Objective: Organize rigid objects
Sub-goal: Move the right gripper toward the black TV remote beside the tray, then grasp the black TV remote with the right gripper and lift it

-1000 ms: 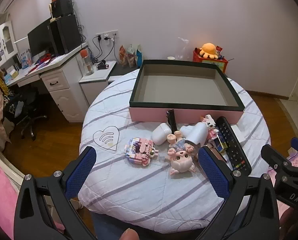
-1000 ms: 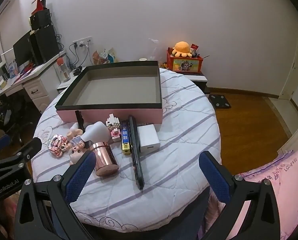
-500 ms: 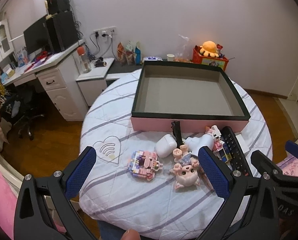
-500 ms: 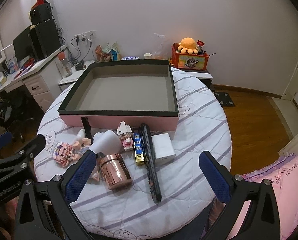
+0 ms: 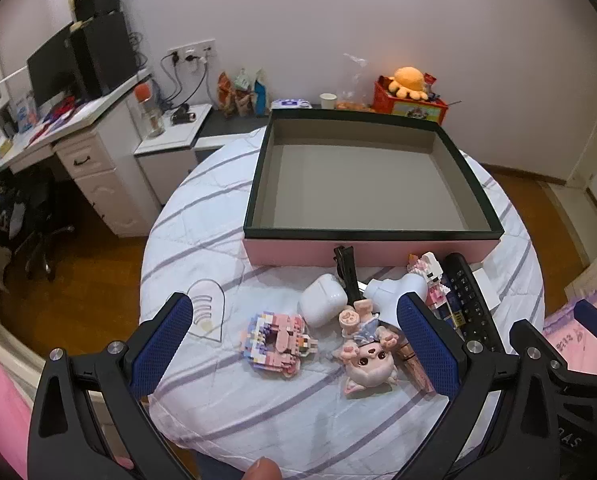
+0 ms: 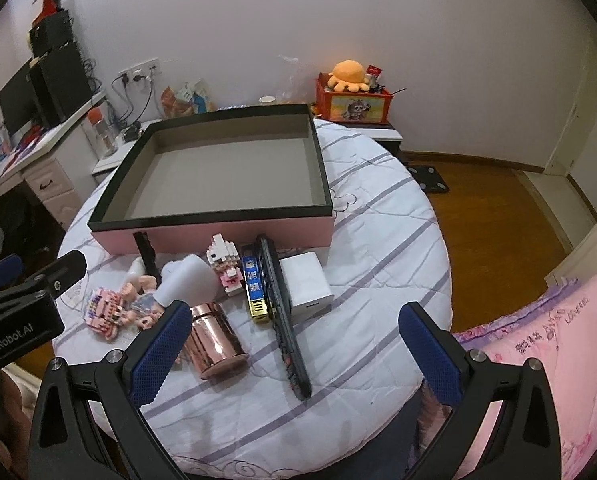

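Your left gripper (image 5: 296,342) hangs above the round table (image 5: 202,240) with its fingers spread wide and nothing between them. Ahead of them lie the pink block toy (image 5: 279,339), the white earbud case (image 5: 322,304) and the cat figurine (image 5: 365,354). Your right gripper (image 6: 294,344) is spread wide too; the copper cup (image 6: 215,341) and black remote (image 6: 283,314) lie beyond its fingers, the pink box (image 6: 222,236) farther ahead.

The shallow pink cardboard box with black rim (image 6: 226,236) sits on the round striped tabletop (image 6: 382,240). Just in front of it lie a white square charger (image 6: 306,284), a long black remote (image 6: 284,320) and a shiny rose-gold metal cup (image 6: 216,340), tipped over.
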Motion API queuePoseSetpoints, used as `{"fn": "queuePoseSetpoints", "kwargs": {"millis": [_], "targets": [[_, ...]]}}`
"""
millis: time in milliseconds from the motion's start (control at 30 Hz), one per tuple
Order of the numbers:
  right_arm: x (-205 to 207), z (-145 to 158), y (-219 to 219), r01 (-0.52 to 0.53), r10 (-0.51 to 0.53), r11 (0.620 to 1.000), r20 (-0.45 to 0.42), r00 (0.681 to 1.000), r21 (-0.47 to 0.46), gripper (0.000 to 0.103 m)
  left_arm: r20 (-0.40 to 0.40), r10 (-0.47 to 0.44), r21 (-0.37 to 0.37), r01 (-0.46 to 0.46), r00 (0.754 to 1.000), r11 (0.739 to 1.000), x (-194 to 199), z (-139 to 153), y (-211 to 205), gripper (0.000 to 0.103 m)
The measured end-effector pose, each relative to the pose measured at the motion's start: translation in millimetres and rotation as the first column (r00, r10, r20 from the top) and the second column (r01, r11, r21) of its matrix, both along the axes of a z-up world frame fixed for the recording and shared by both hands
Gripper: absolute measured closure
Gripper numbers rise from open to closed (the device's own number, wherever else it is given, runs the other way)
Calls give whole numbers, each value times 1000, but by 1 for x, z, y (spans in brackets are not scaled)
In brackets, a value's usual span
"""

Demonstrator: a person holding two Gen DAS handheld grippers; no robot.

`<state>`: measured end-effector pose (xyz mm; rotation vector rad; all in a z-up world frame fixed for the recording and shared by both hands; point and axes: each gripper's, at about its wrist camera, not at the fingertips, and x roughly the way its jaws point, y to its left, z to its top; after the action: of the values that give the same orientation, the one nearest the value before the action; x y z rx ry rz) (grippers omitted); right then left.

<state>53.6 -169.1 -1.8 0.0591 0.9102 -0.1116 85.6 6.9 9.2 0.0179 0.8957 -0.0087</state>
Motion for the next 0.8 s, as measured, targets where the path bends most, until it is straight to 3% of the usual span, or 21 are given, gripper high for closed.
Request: {"fn": "queuePoseSetpoints", "kwargs": {"millis": [367, 800], "targets": [[20, -25, -15, -183, 185, 983, -42, 982, 31, 0, -8, 143, 31, -143, 990, 989, -13, -15, -7, 0], [32, -52, -14, -144, 148, 989, -114, 982, 38, 3, -29, 49, 49, -48, 998, 998, 7, -39, -2, 0]]}}
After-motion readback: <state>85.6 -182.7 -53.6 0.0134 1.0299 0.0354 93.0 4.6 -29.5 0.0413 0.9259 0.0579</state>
